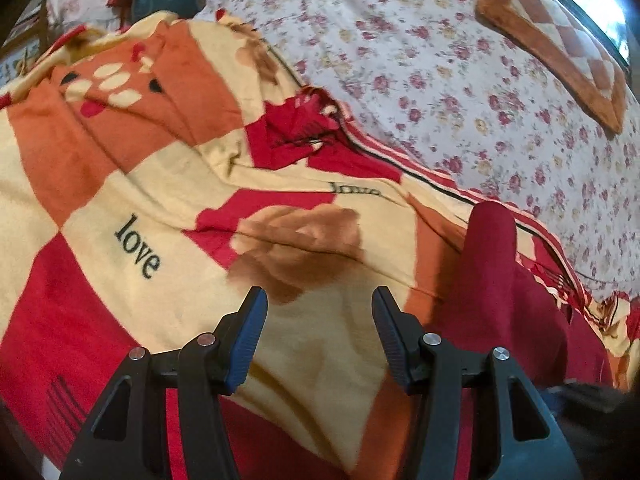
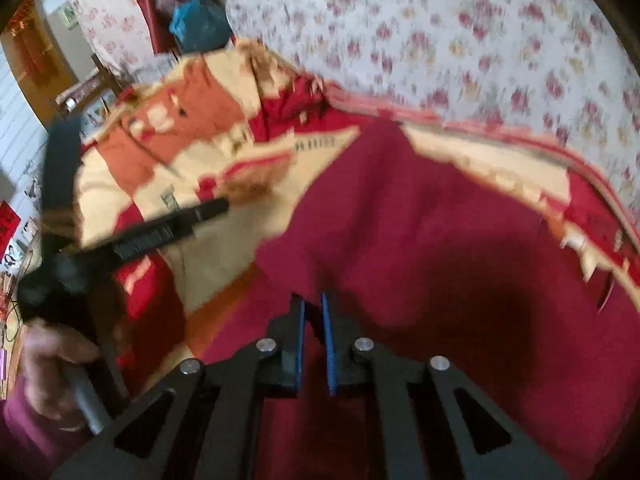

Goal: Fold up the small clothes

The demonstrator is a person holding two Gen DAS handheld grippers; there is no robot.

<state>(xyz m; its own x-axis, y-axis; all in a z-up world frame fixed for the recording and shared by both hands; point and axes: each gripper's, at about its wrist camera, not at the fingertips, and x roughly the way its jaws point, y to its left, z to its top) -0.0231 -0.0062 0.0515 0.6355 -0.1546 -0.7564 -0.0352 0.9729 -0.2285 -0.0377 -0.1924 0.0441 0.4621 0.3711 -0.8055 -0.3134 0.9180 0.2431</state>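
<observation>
A dark red garment (image 2: 420,220) lies spread on a checked red, orange and cream blanket (image 1: 140,200). My right gripper (image 2: 313,300) is shut at the garment's near edge, and a small fold of the red cloth puckers up at its tips. In the left wrist view the same garment (image 1: 492,280) lies to the right of my left gripper (image 1: 320,296). That gripper hangs open over the blanket with nothing between its fingers. The right wrist view also catches the left gripper (image 2: 144,164) at the left, blurred, with a hand (image 2: 52,368) on its handle.
The blanket covers a bed with a floral sheet (image 1: 440,60). A brown checked mat (image 1: 560,40) lies at the far right near a window. A blue bag (image 2: 196,20) and room clutter stand beyond the bed's far left end.
</observation>
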